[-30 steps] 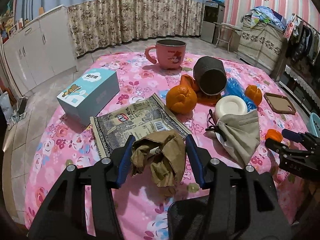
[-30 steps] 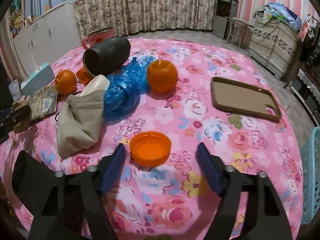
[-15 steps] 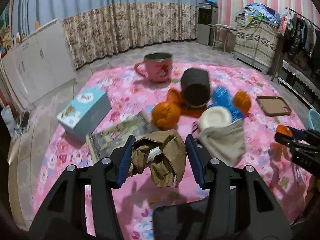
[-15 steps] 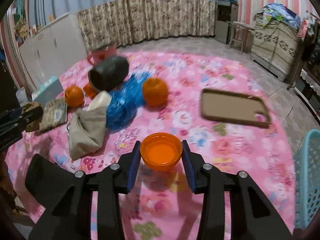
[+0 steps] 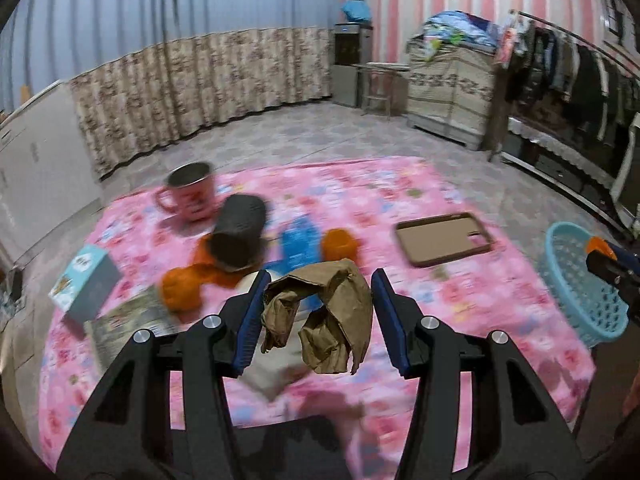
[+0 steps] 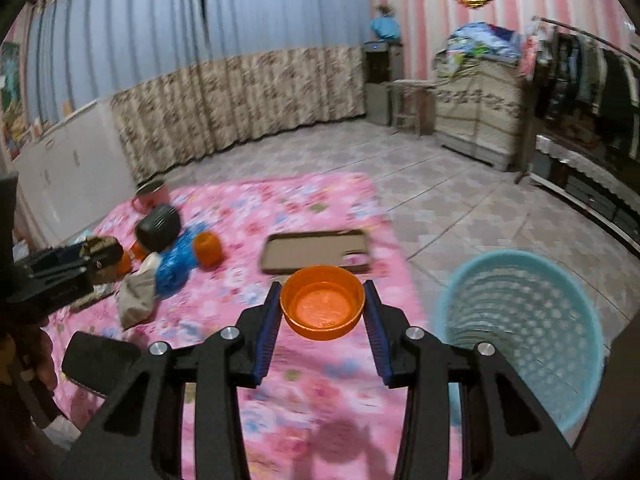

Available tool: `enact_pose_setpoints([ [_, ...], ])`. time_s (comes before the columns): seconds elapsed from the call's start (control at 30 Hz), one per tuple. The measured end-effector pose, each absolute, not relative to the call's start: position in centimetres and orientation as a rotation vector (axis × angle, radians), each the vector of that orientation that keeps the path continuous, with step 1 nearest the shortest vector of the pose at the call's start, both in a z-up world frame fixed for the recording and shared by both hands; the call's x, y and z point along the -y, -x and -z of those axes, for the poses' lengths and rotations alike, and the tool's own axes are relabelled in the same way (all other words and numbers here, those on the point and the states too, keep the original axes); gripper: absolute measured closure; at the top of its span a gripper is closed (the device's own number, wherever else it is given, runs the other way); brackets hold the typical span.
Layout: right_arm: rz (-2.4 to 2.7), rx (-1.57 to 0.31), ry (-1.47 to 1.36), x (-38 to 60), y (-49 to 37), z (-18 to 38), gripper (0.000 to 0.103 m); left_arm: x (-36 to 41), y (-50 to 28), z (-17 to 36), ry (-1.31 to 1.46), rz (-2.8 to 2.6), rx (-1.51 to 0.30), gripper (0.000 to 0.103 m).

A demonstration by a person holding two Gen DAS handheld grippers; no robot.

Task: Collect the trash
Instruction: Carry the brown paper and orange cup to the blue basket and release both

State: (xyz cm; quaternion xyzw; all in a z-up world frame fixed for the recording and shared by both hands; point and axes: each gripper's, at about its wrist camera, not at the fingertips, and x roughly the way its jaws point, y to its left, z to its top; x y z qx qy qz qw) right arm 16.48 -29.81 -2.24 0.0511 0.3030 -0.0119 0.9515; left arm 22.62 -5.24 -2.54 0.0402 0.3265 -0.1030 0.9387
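Note:
My left gripper (image 5: 317,316) is shut on a crumpled brown paper wad (image 5: 325,316) and holds it above the pink flowered tablecloth (image 5: 400,184). In the right wrist view, my right gripper (image 6: 322,312) is shut on an orange plastic cap (image 6: 322,303), lifted off the table. A light blue mesh basket (image 6: 524,332) stands on the floor just right of the table edge; the basket (image 5: 580,280) also shows at the right of the left wrist view, with the right gripper (image 5: 610,264) and its cap over it. The left gripper (image 6: 64,264) shows at the far left.
On the table lie a pink mug (image 5: 190,196), a dark cylinder on its side (image 5: 240,232), oranges (image 5: 182,288), a blue plastic bag (image 5: 298,244), a beige cloth pouch (image 6: 138,292), a brown phone case (image 5: 444,238), a tissue box (image 5: 86,284) and a printed packet (image 5: 128,320). Tiled floor surrounds the table.
The right gripper closed on the orange cap and lifted it off the cloth. Both grippers rose and swung right, bringing the blue basket into view; the paper wad stayed gripped.

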Motion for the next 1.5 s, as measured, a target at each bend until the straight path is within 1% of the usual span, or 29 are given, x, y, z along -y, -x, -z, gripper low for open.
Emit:
enact_pose_setpoints([
  [0.3,0.196,-0.563,-0.165,38.4,-13.7,1.6,0.063,15.2,-21.9,1.0,-0.126,0.352,-0.617,0.052],
  [0.63,0.283,-0.568,-0.205,43.9,-13.3,2.7,0.063,22.0,-21.9,0.9,-0.151,0.427,-0.607,0.052],
  [1.23,0.341,-0.604,-0.244,50.0,-13.8,5.7,0.063,33.6,-23.1,5.3,-0.147,0.590,-0.738,0.052],
  [1.5,0.357,-0.622,-0.272,51.3,-13.9,7.0,0.063,37.1,-23.6,5.7,-0.178,0.624,-0.748,0.051],
])
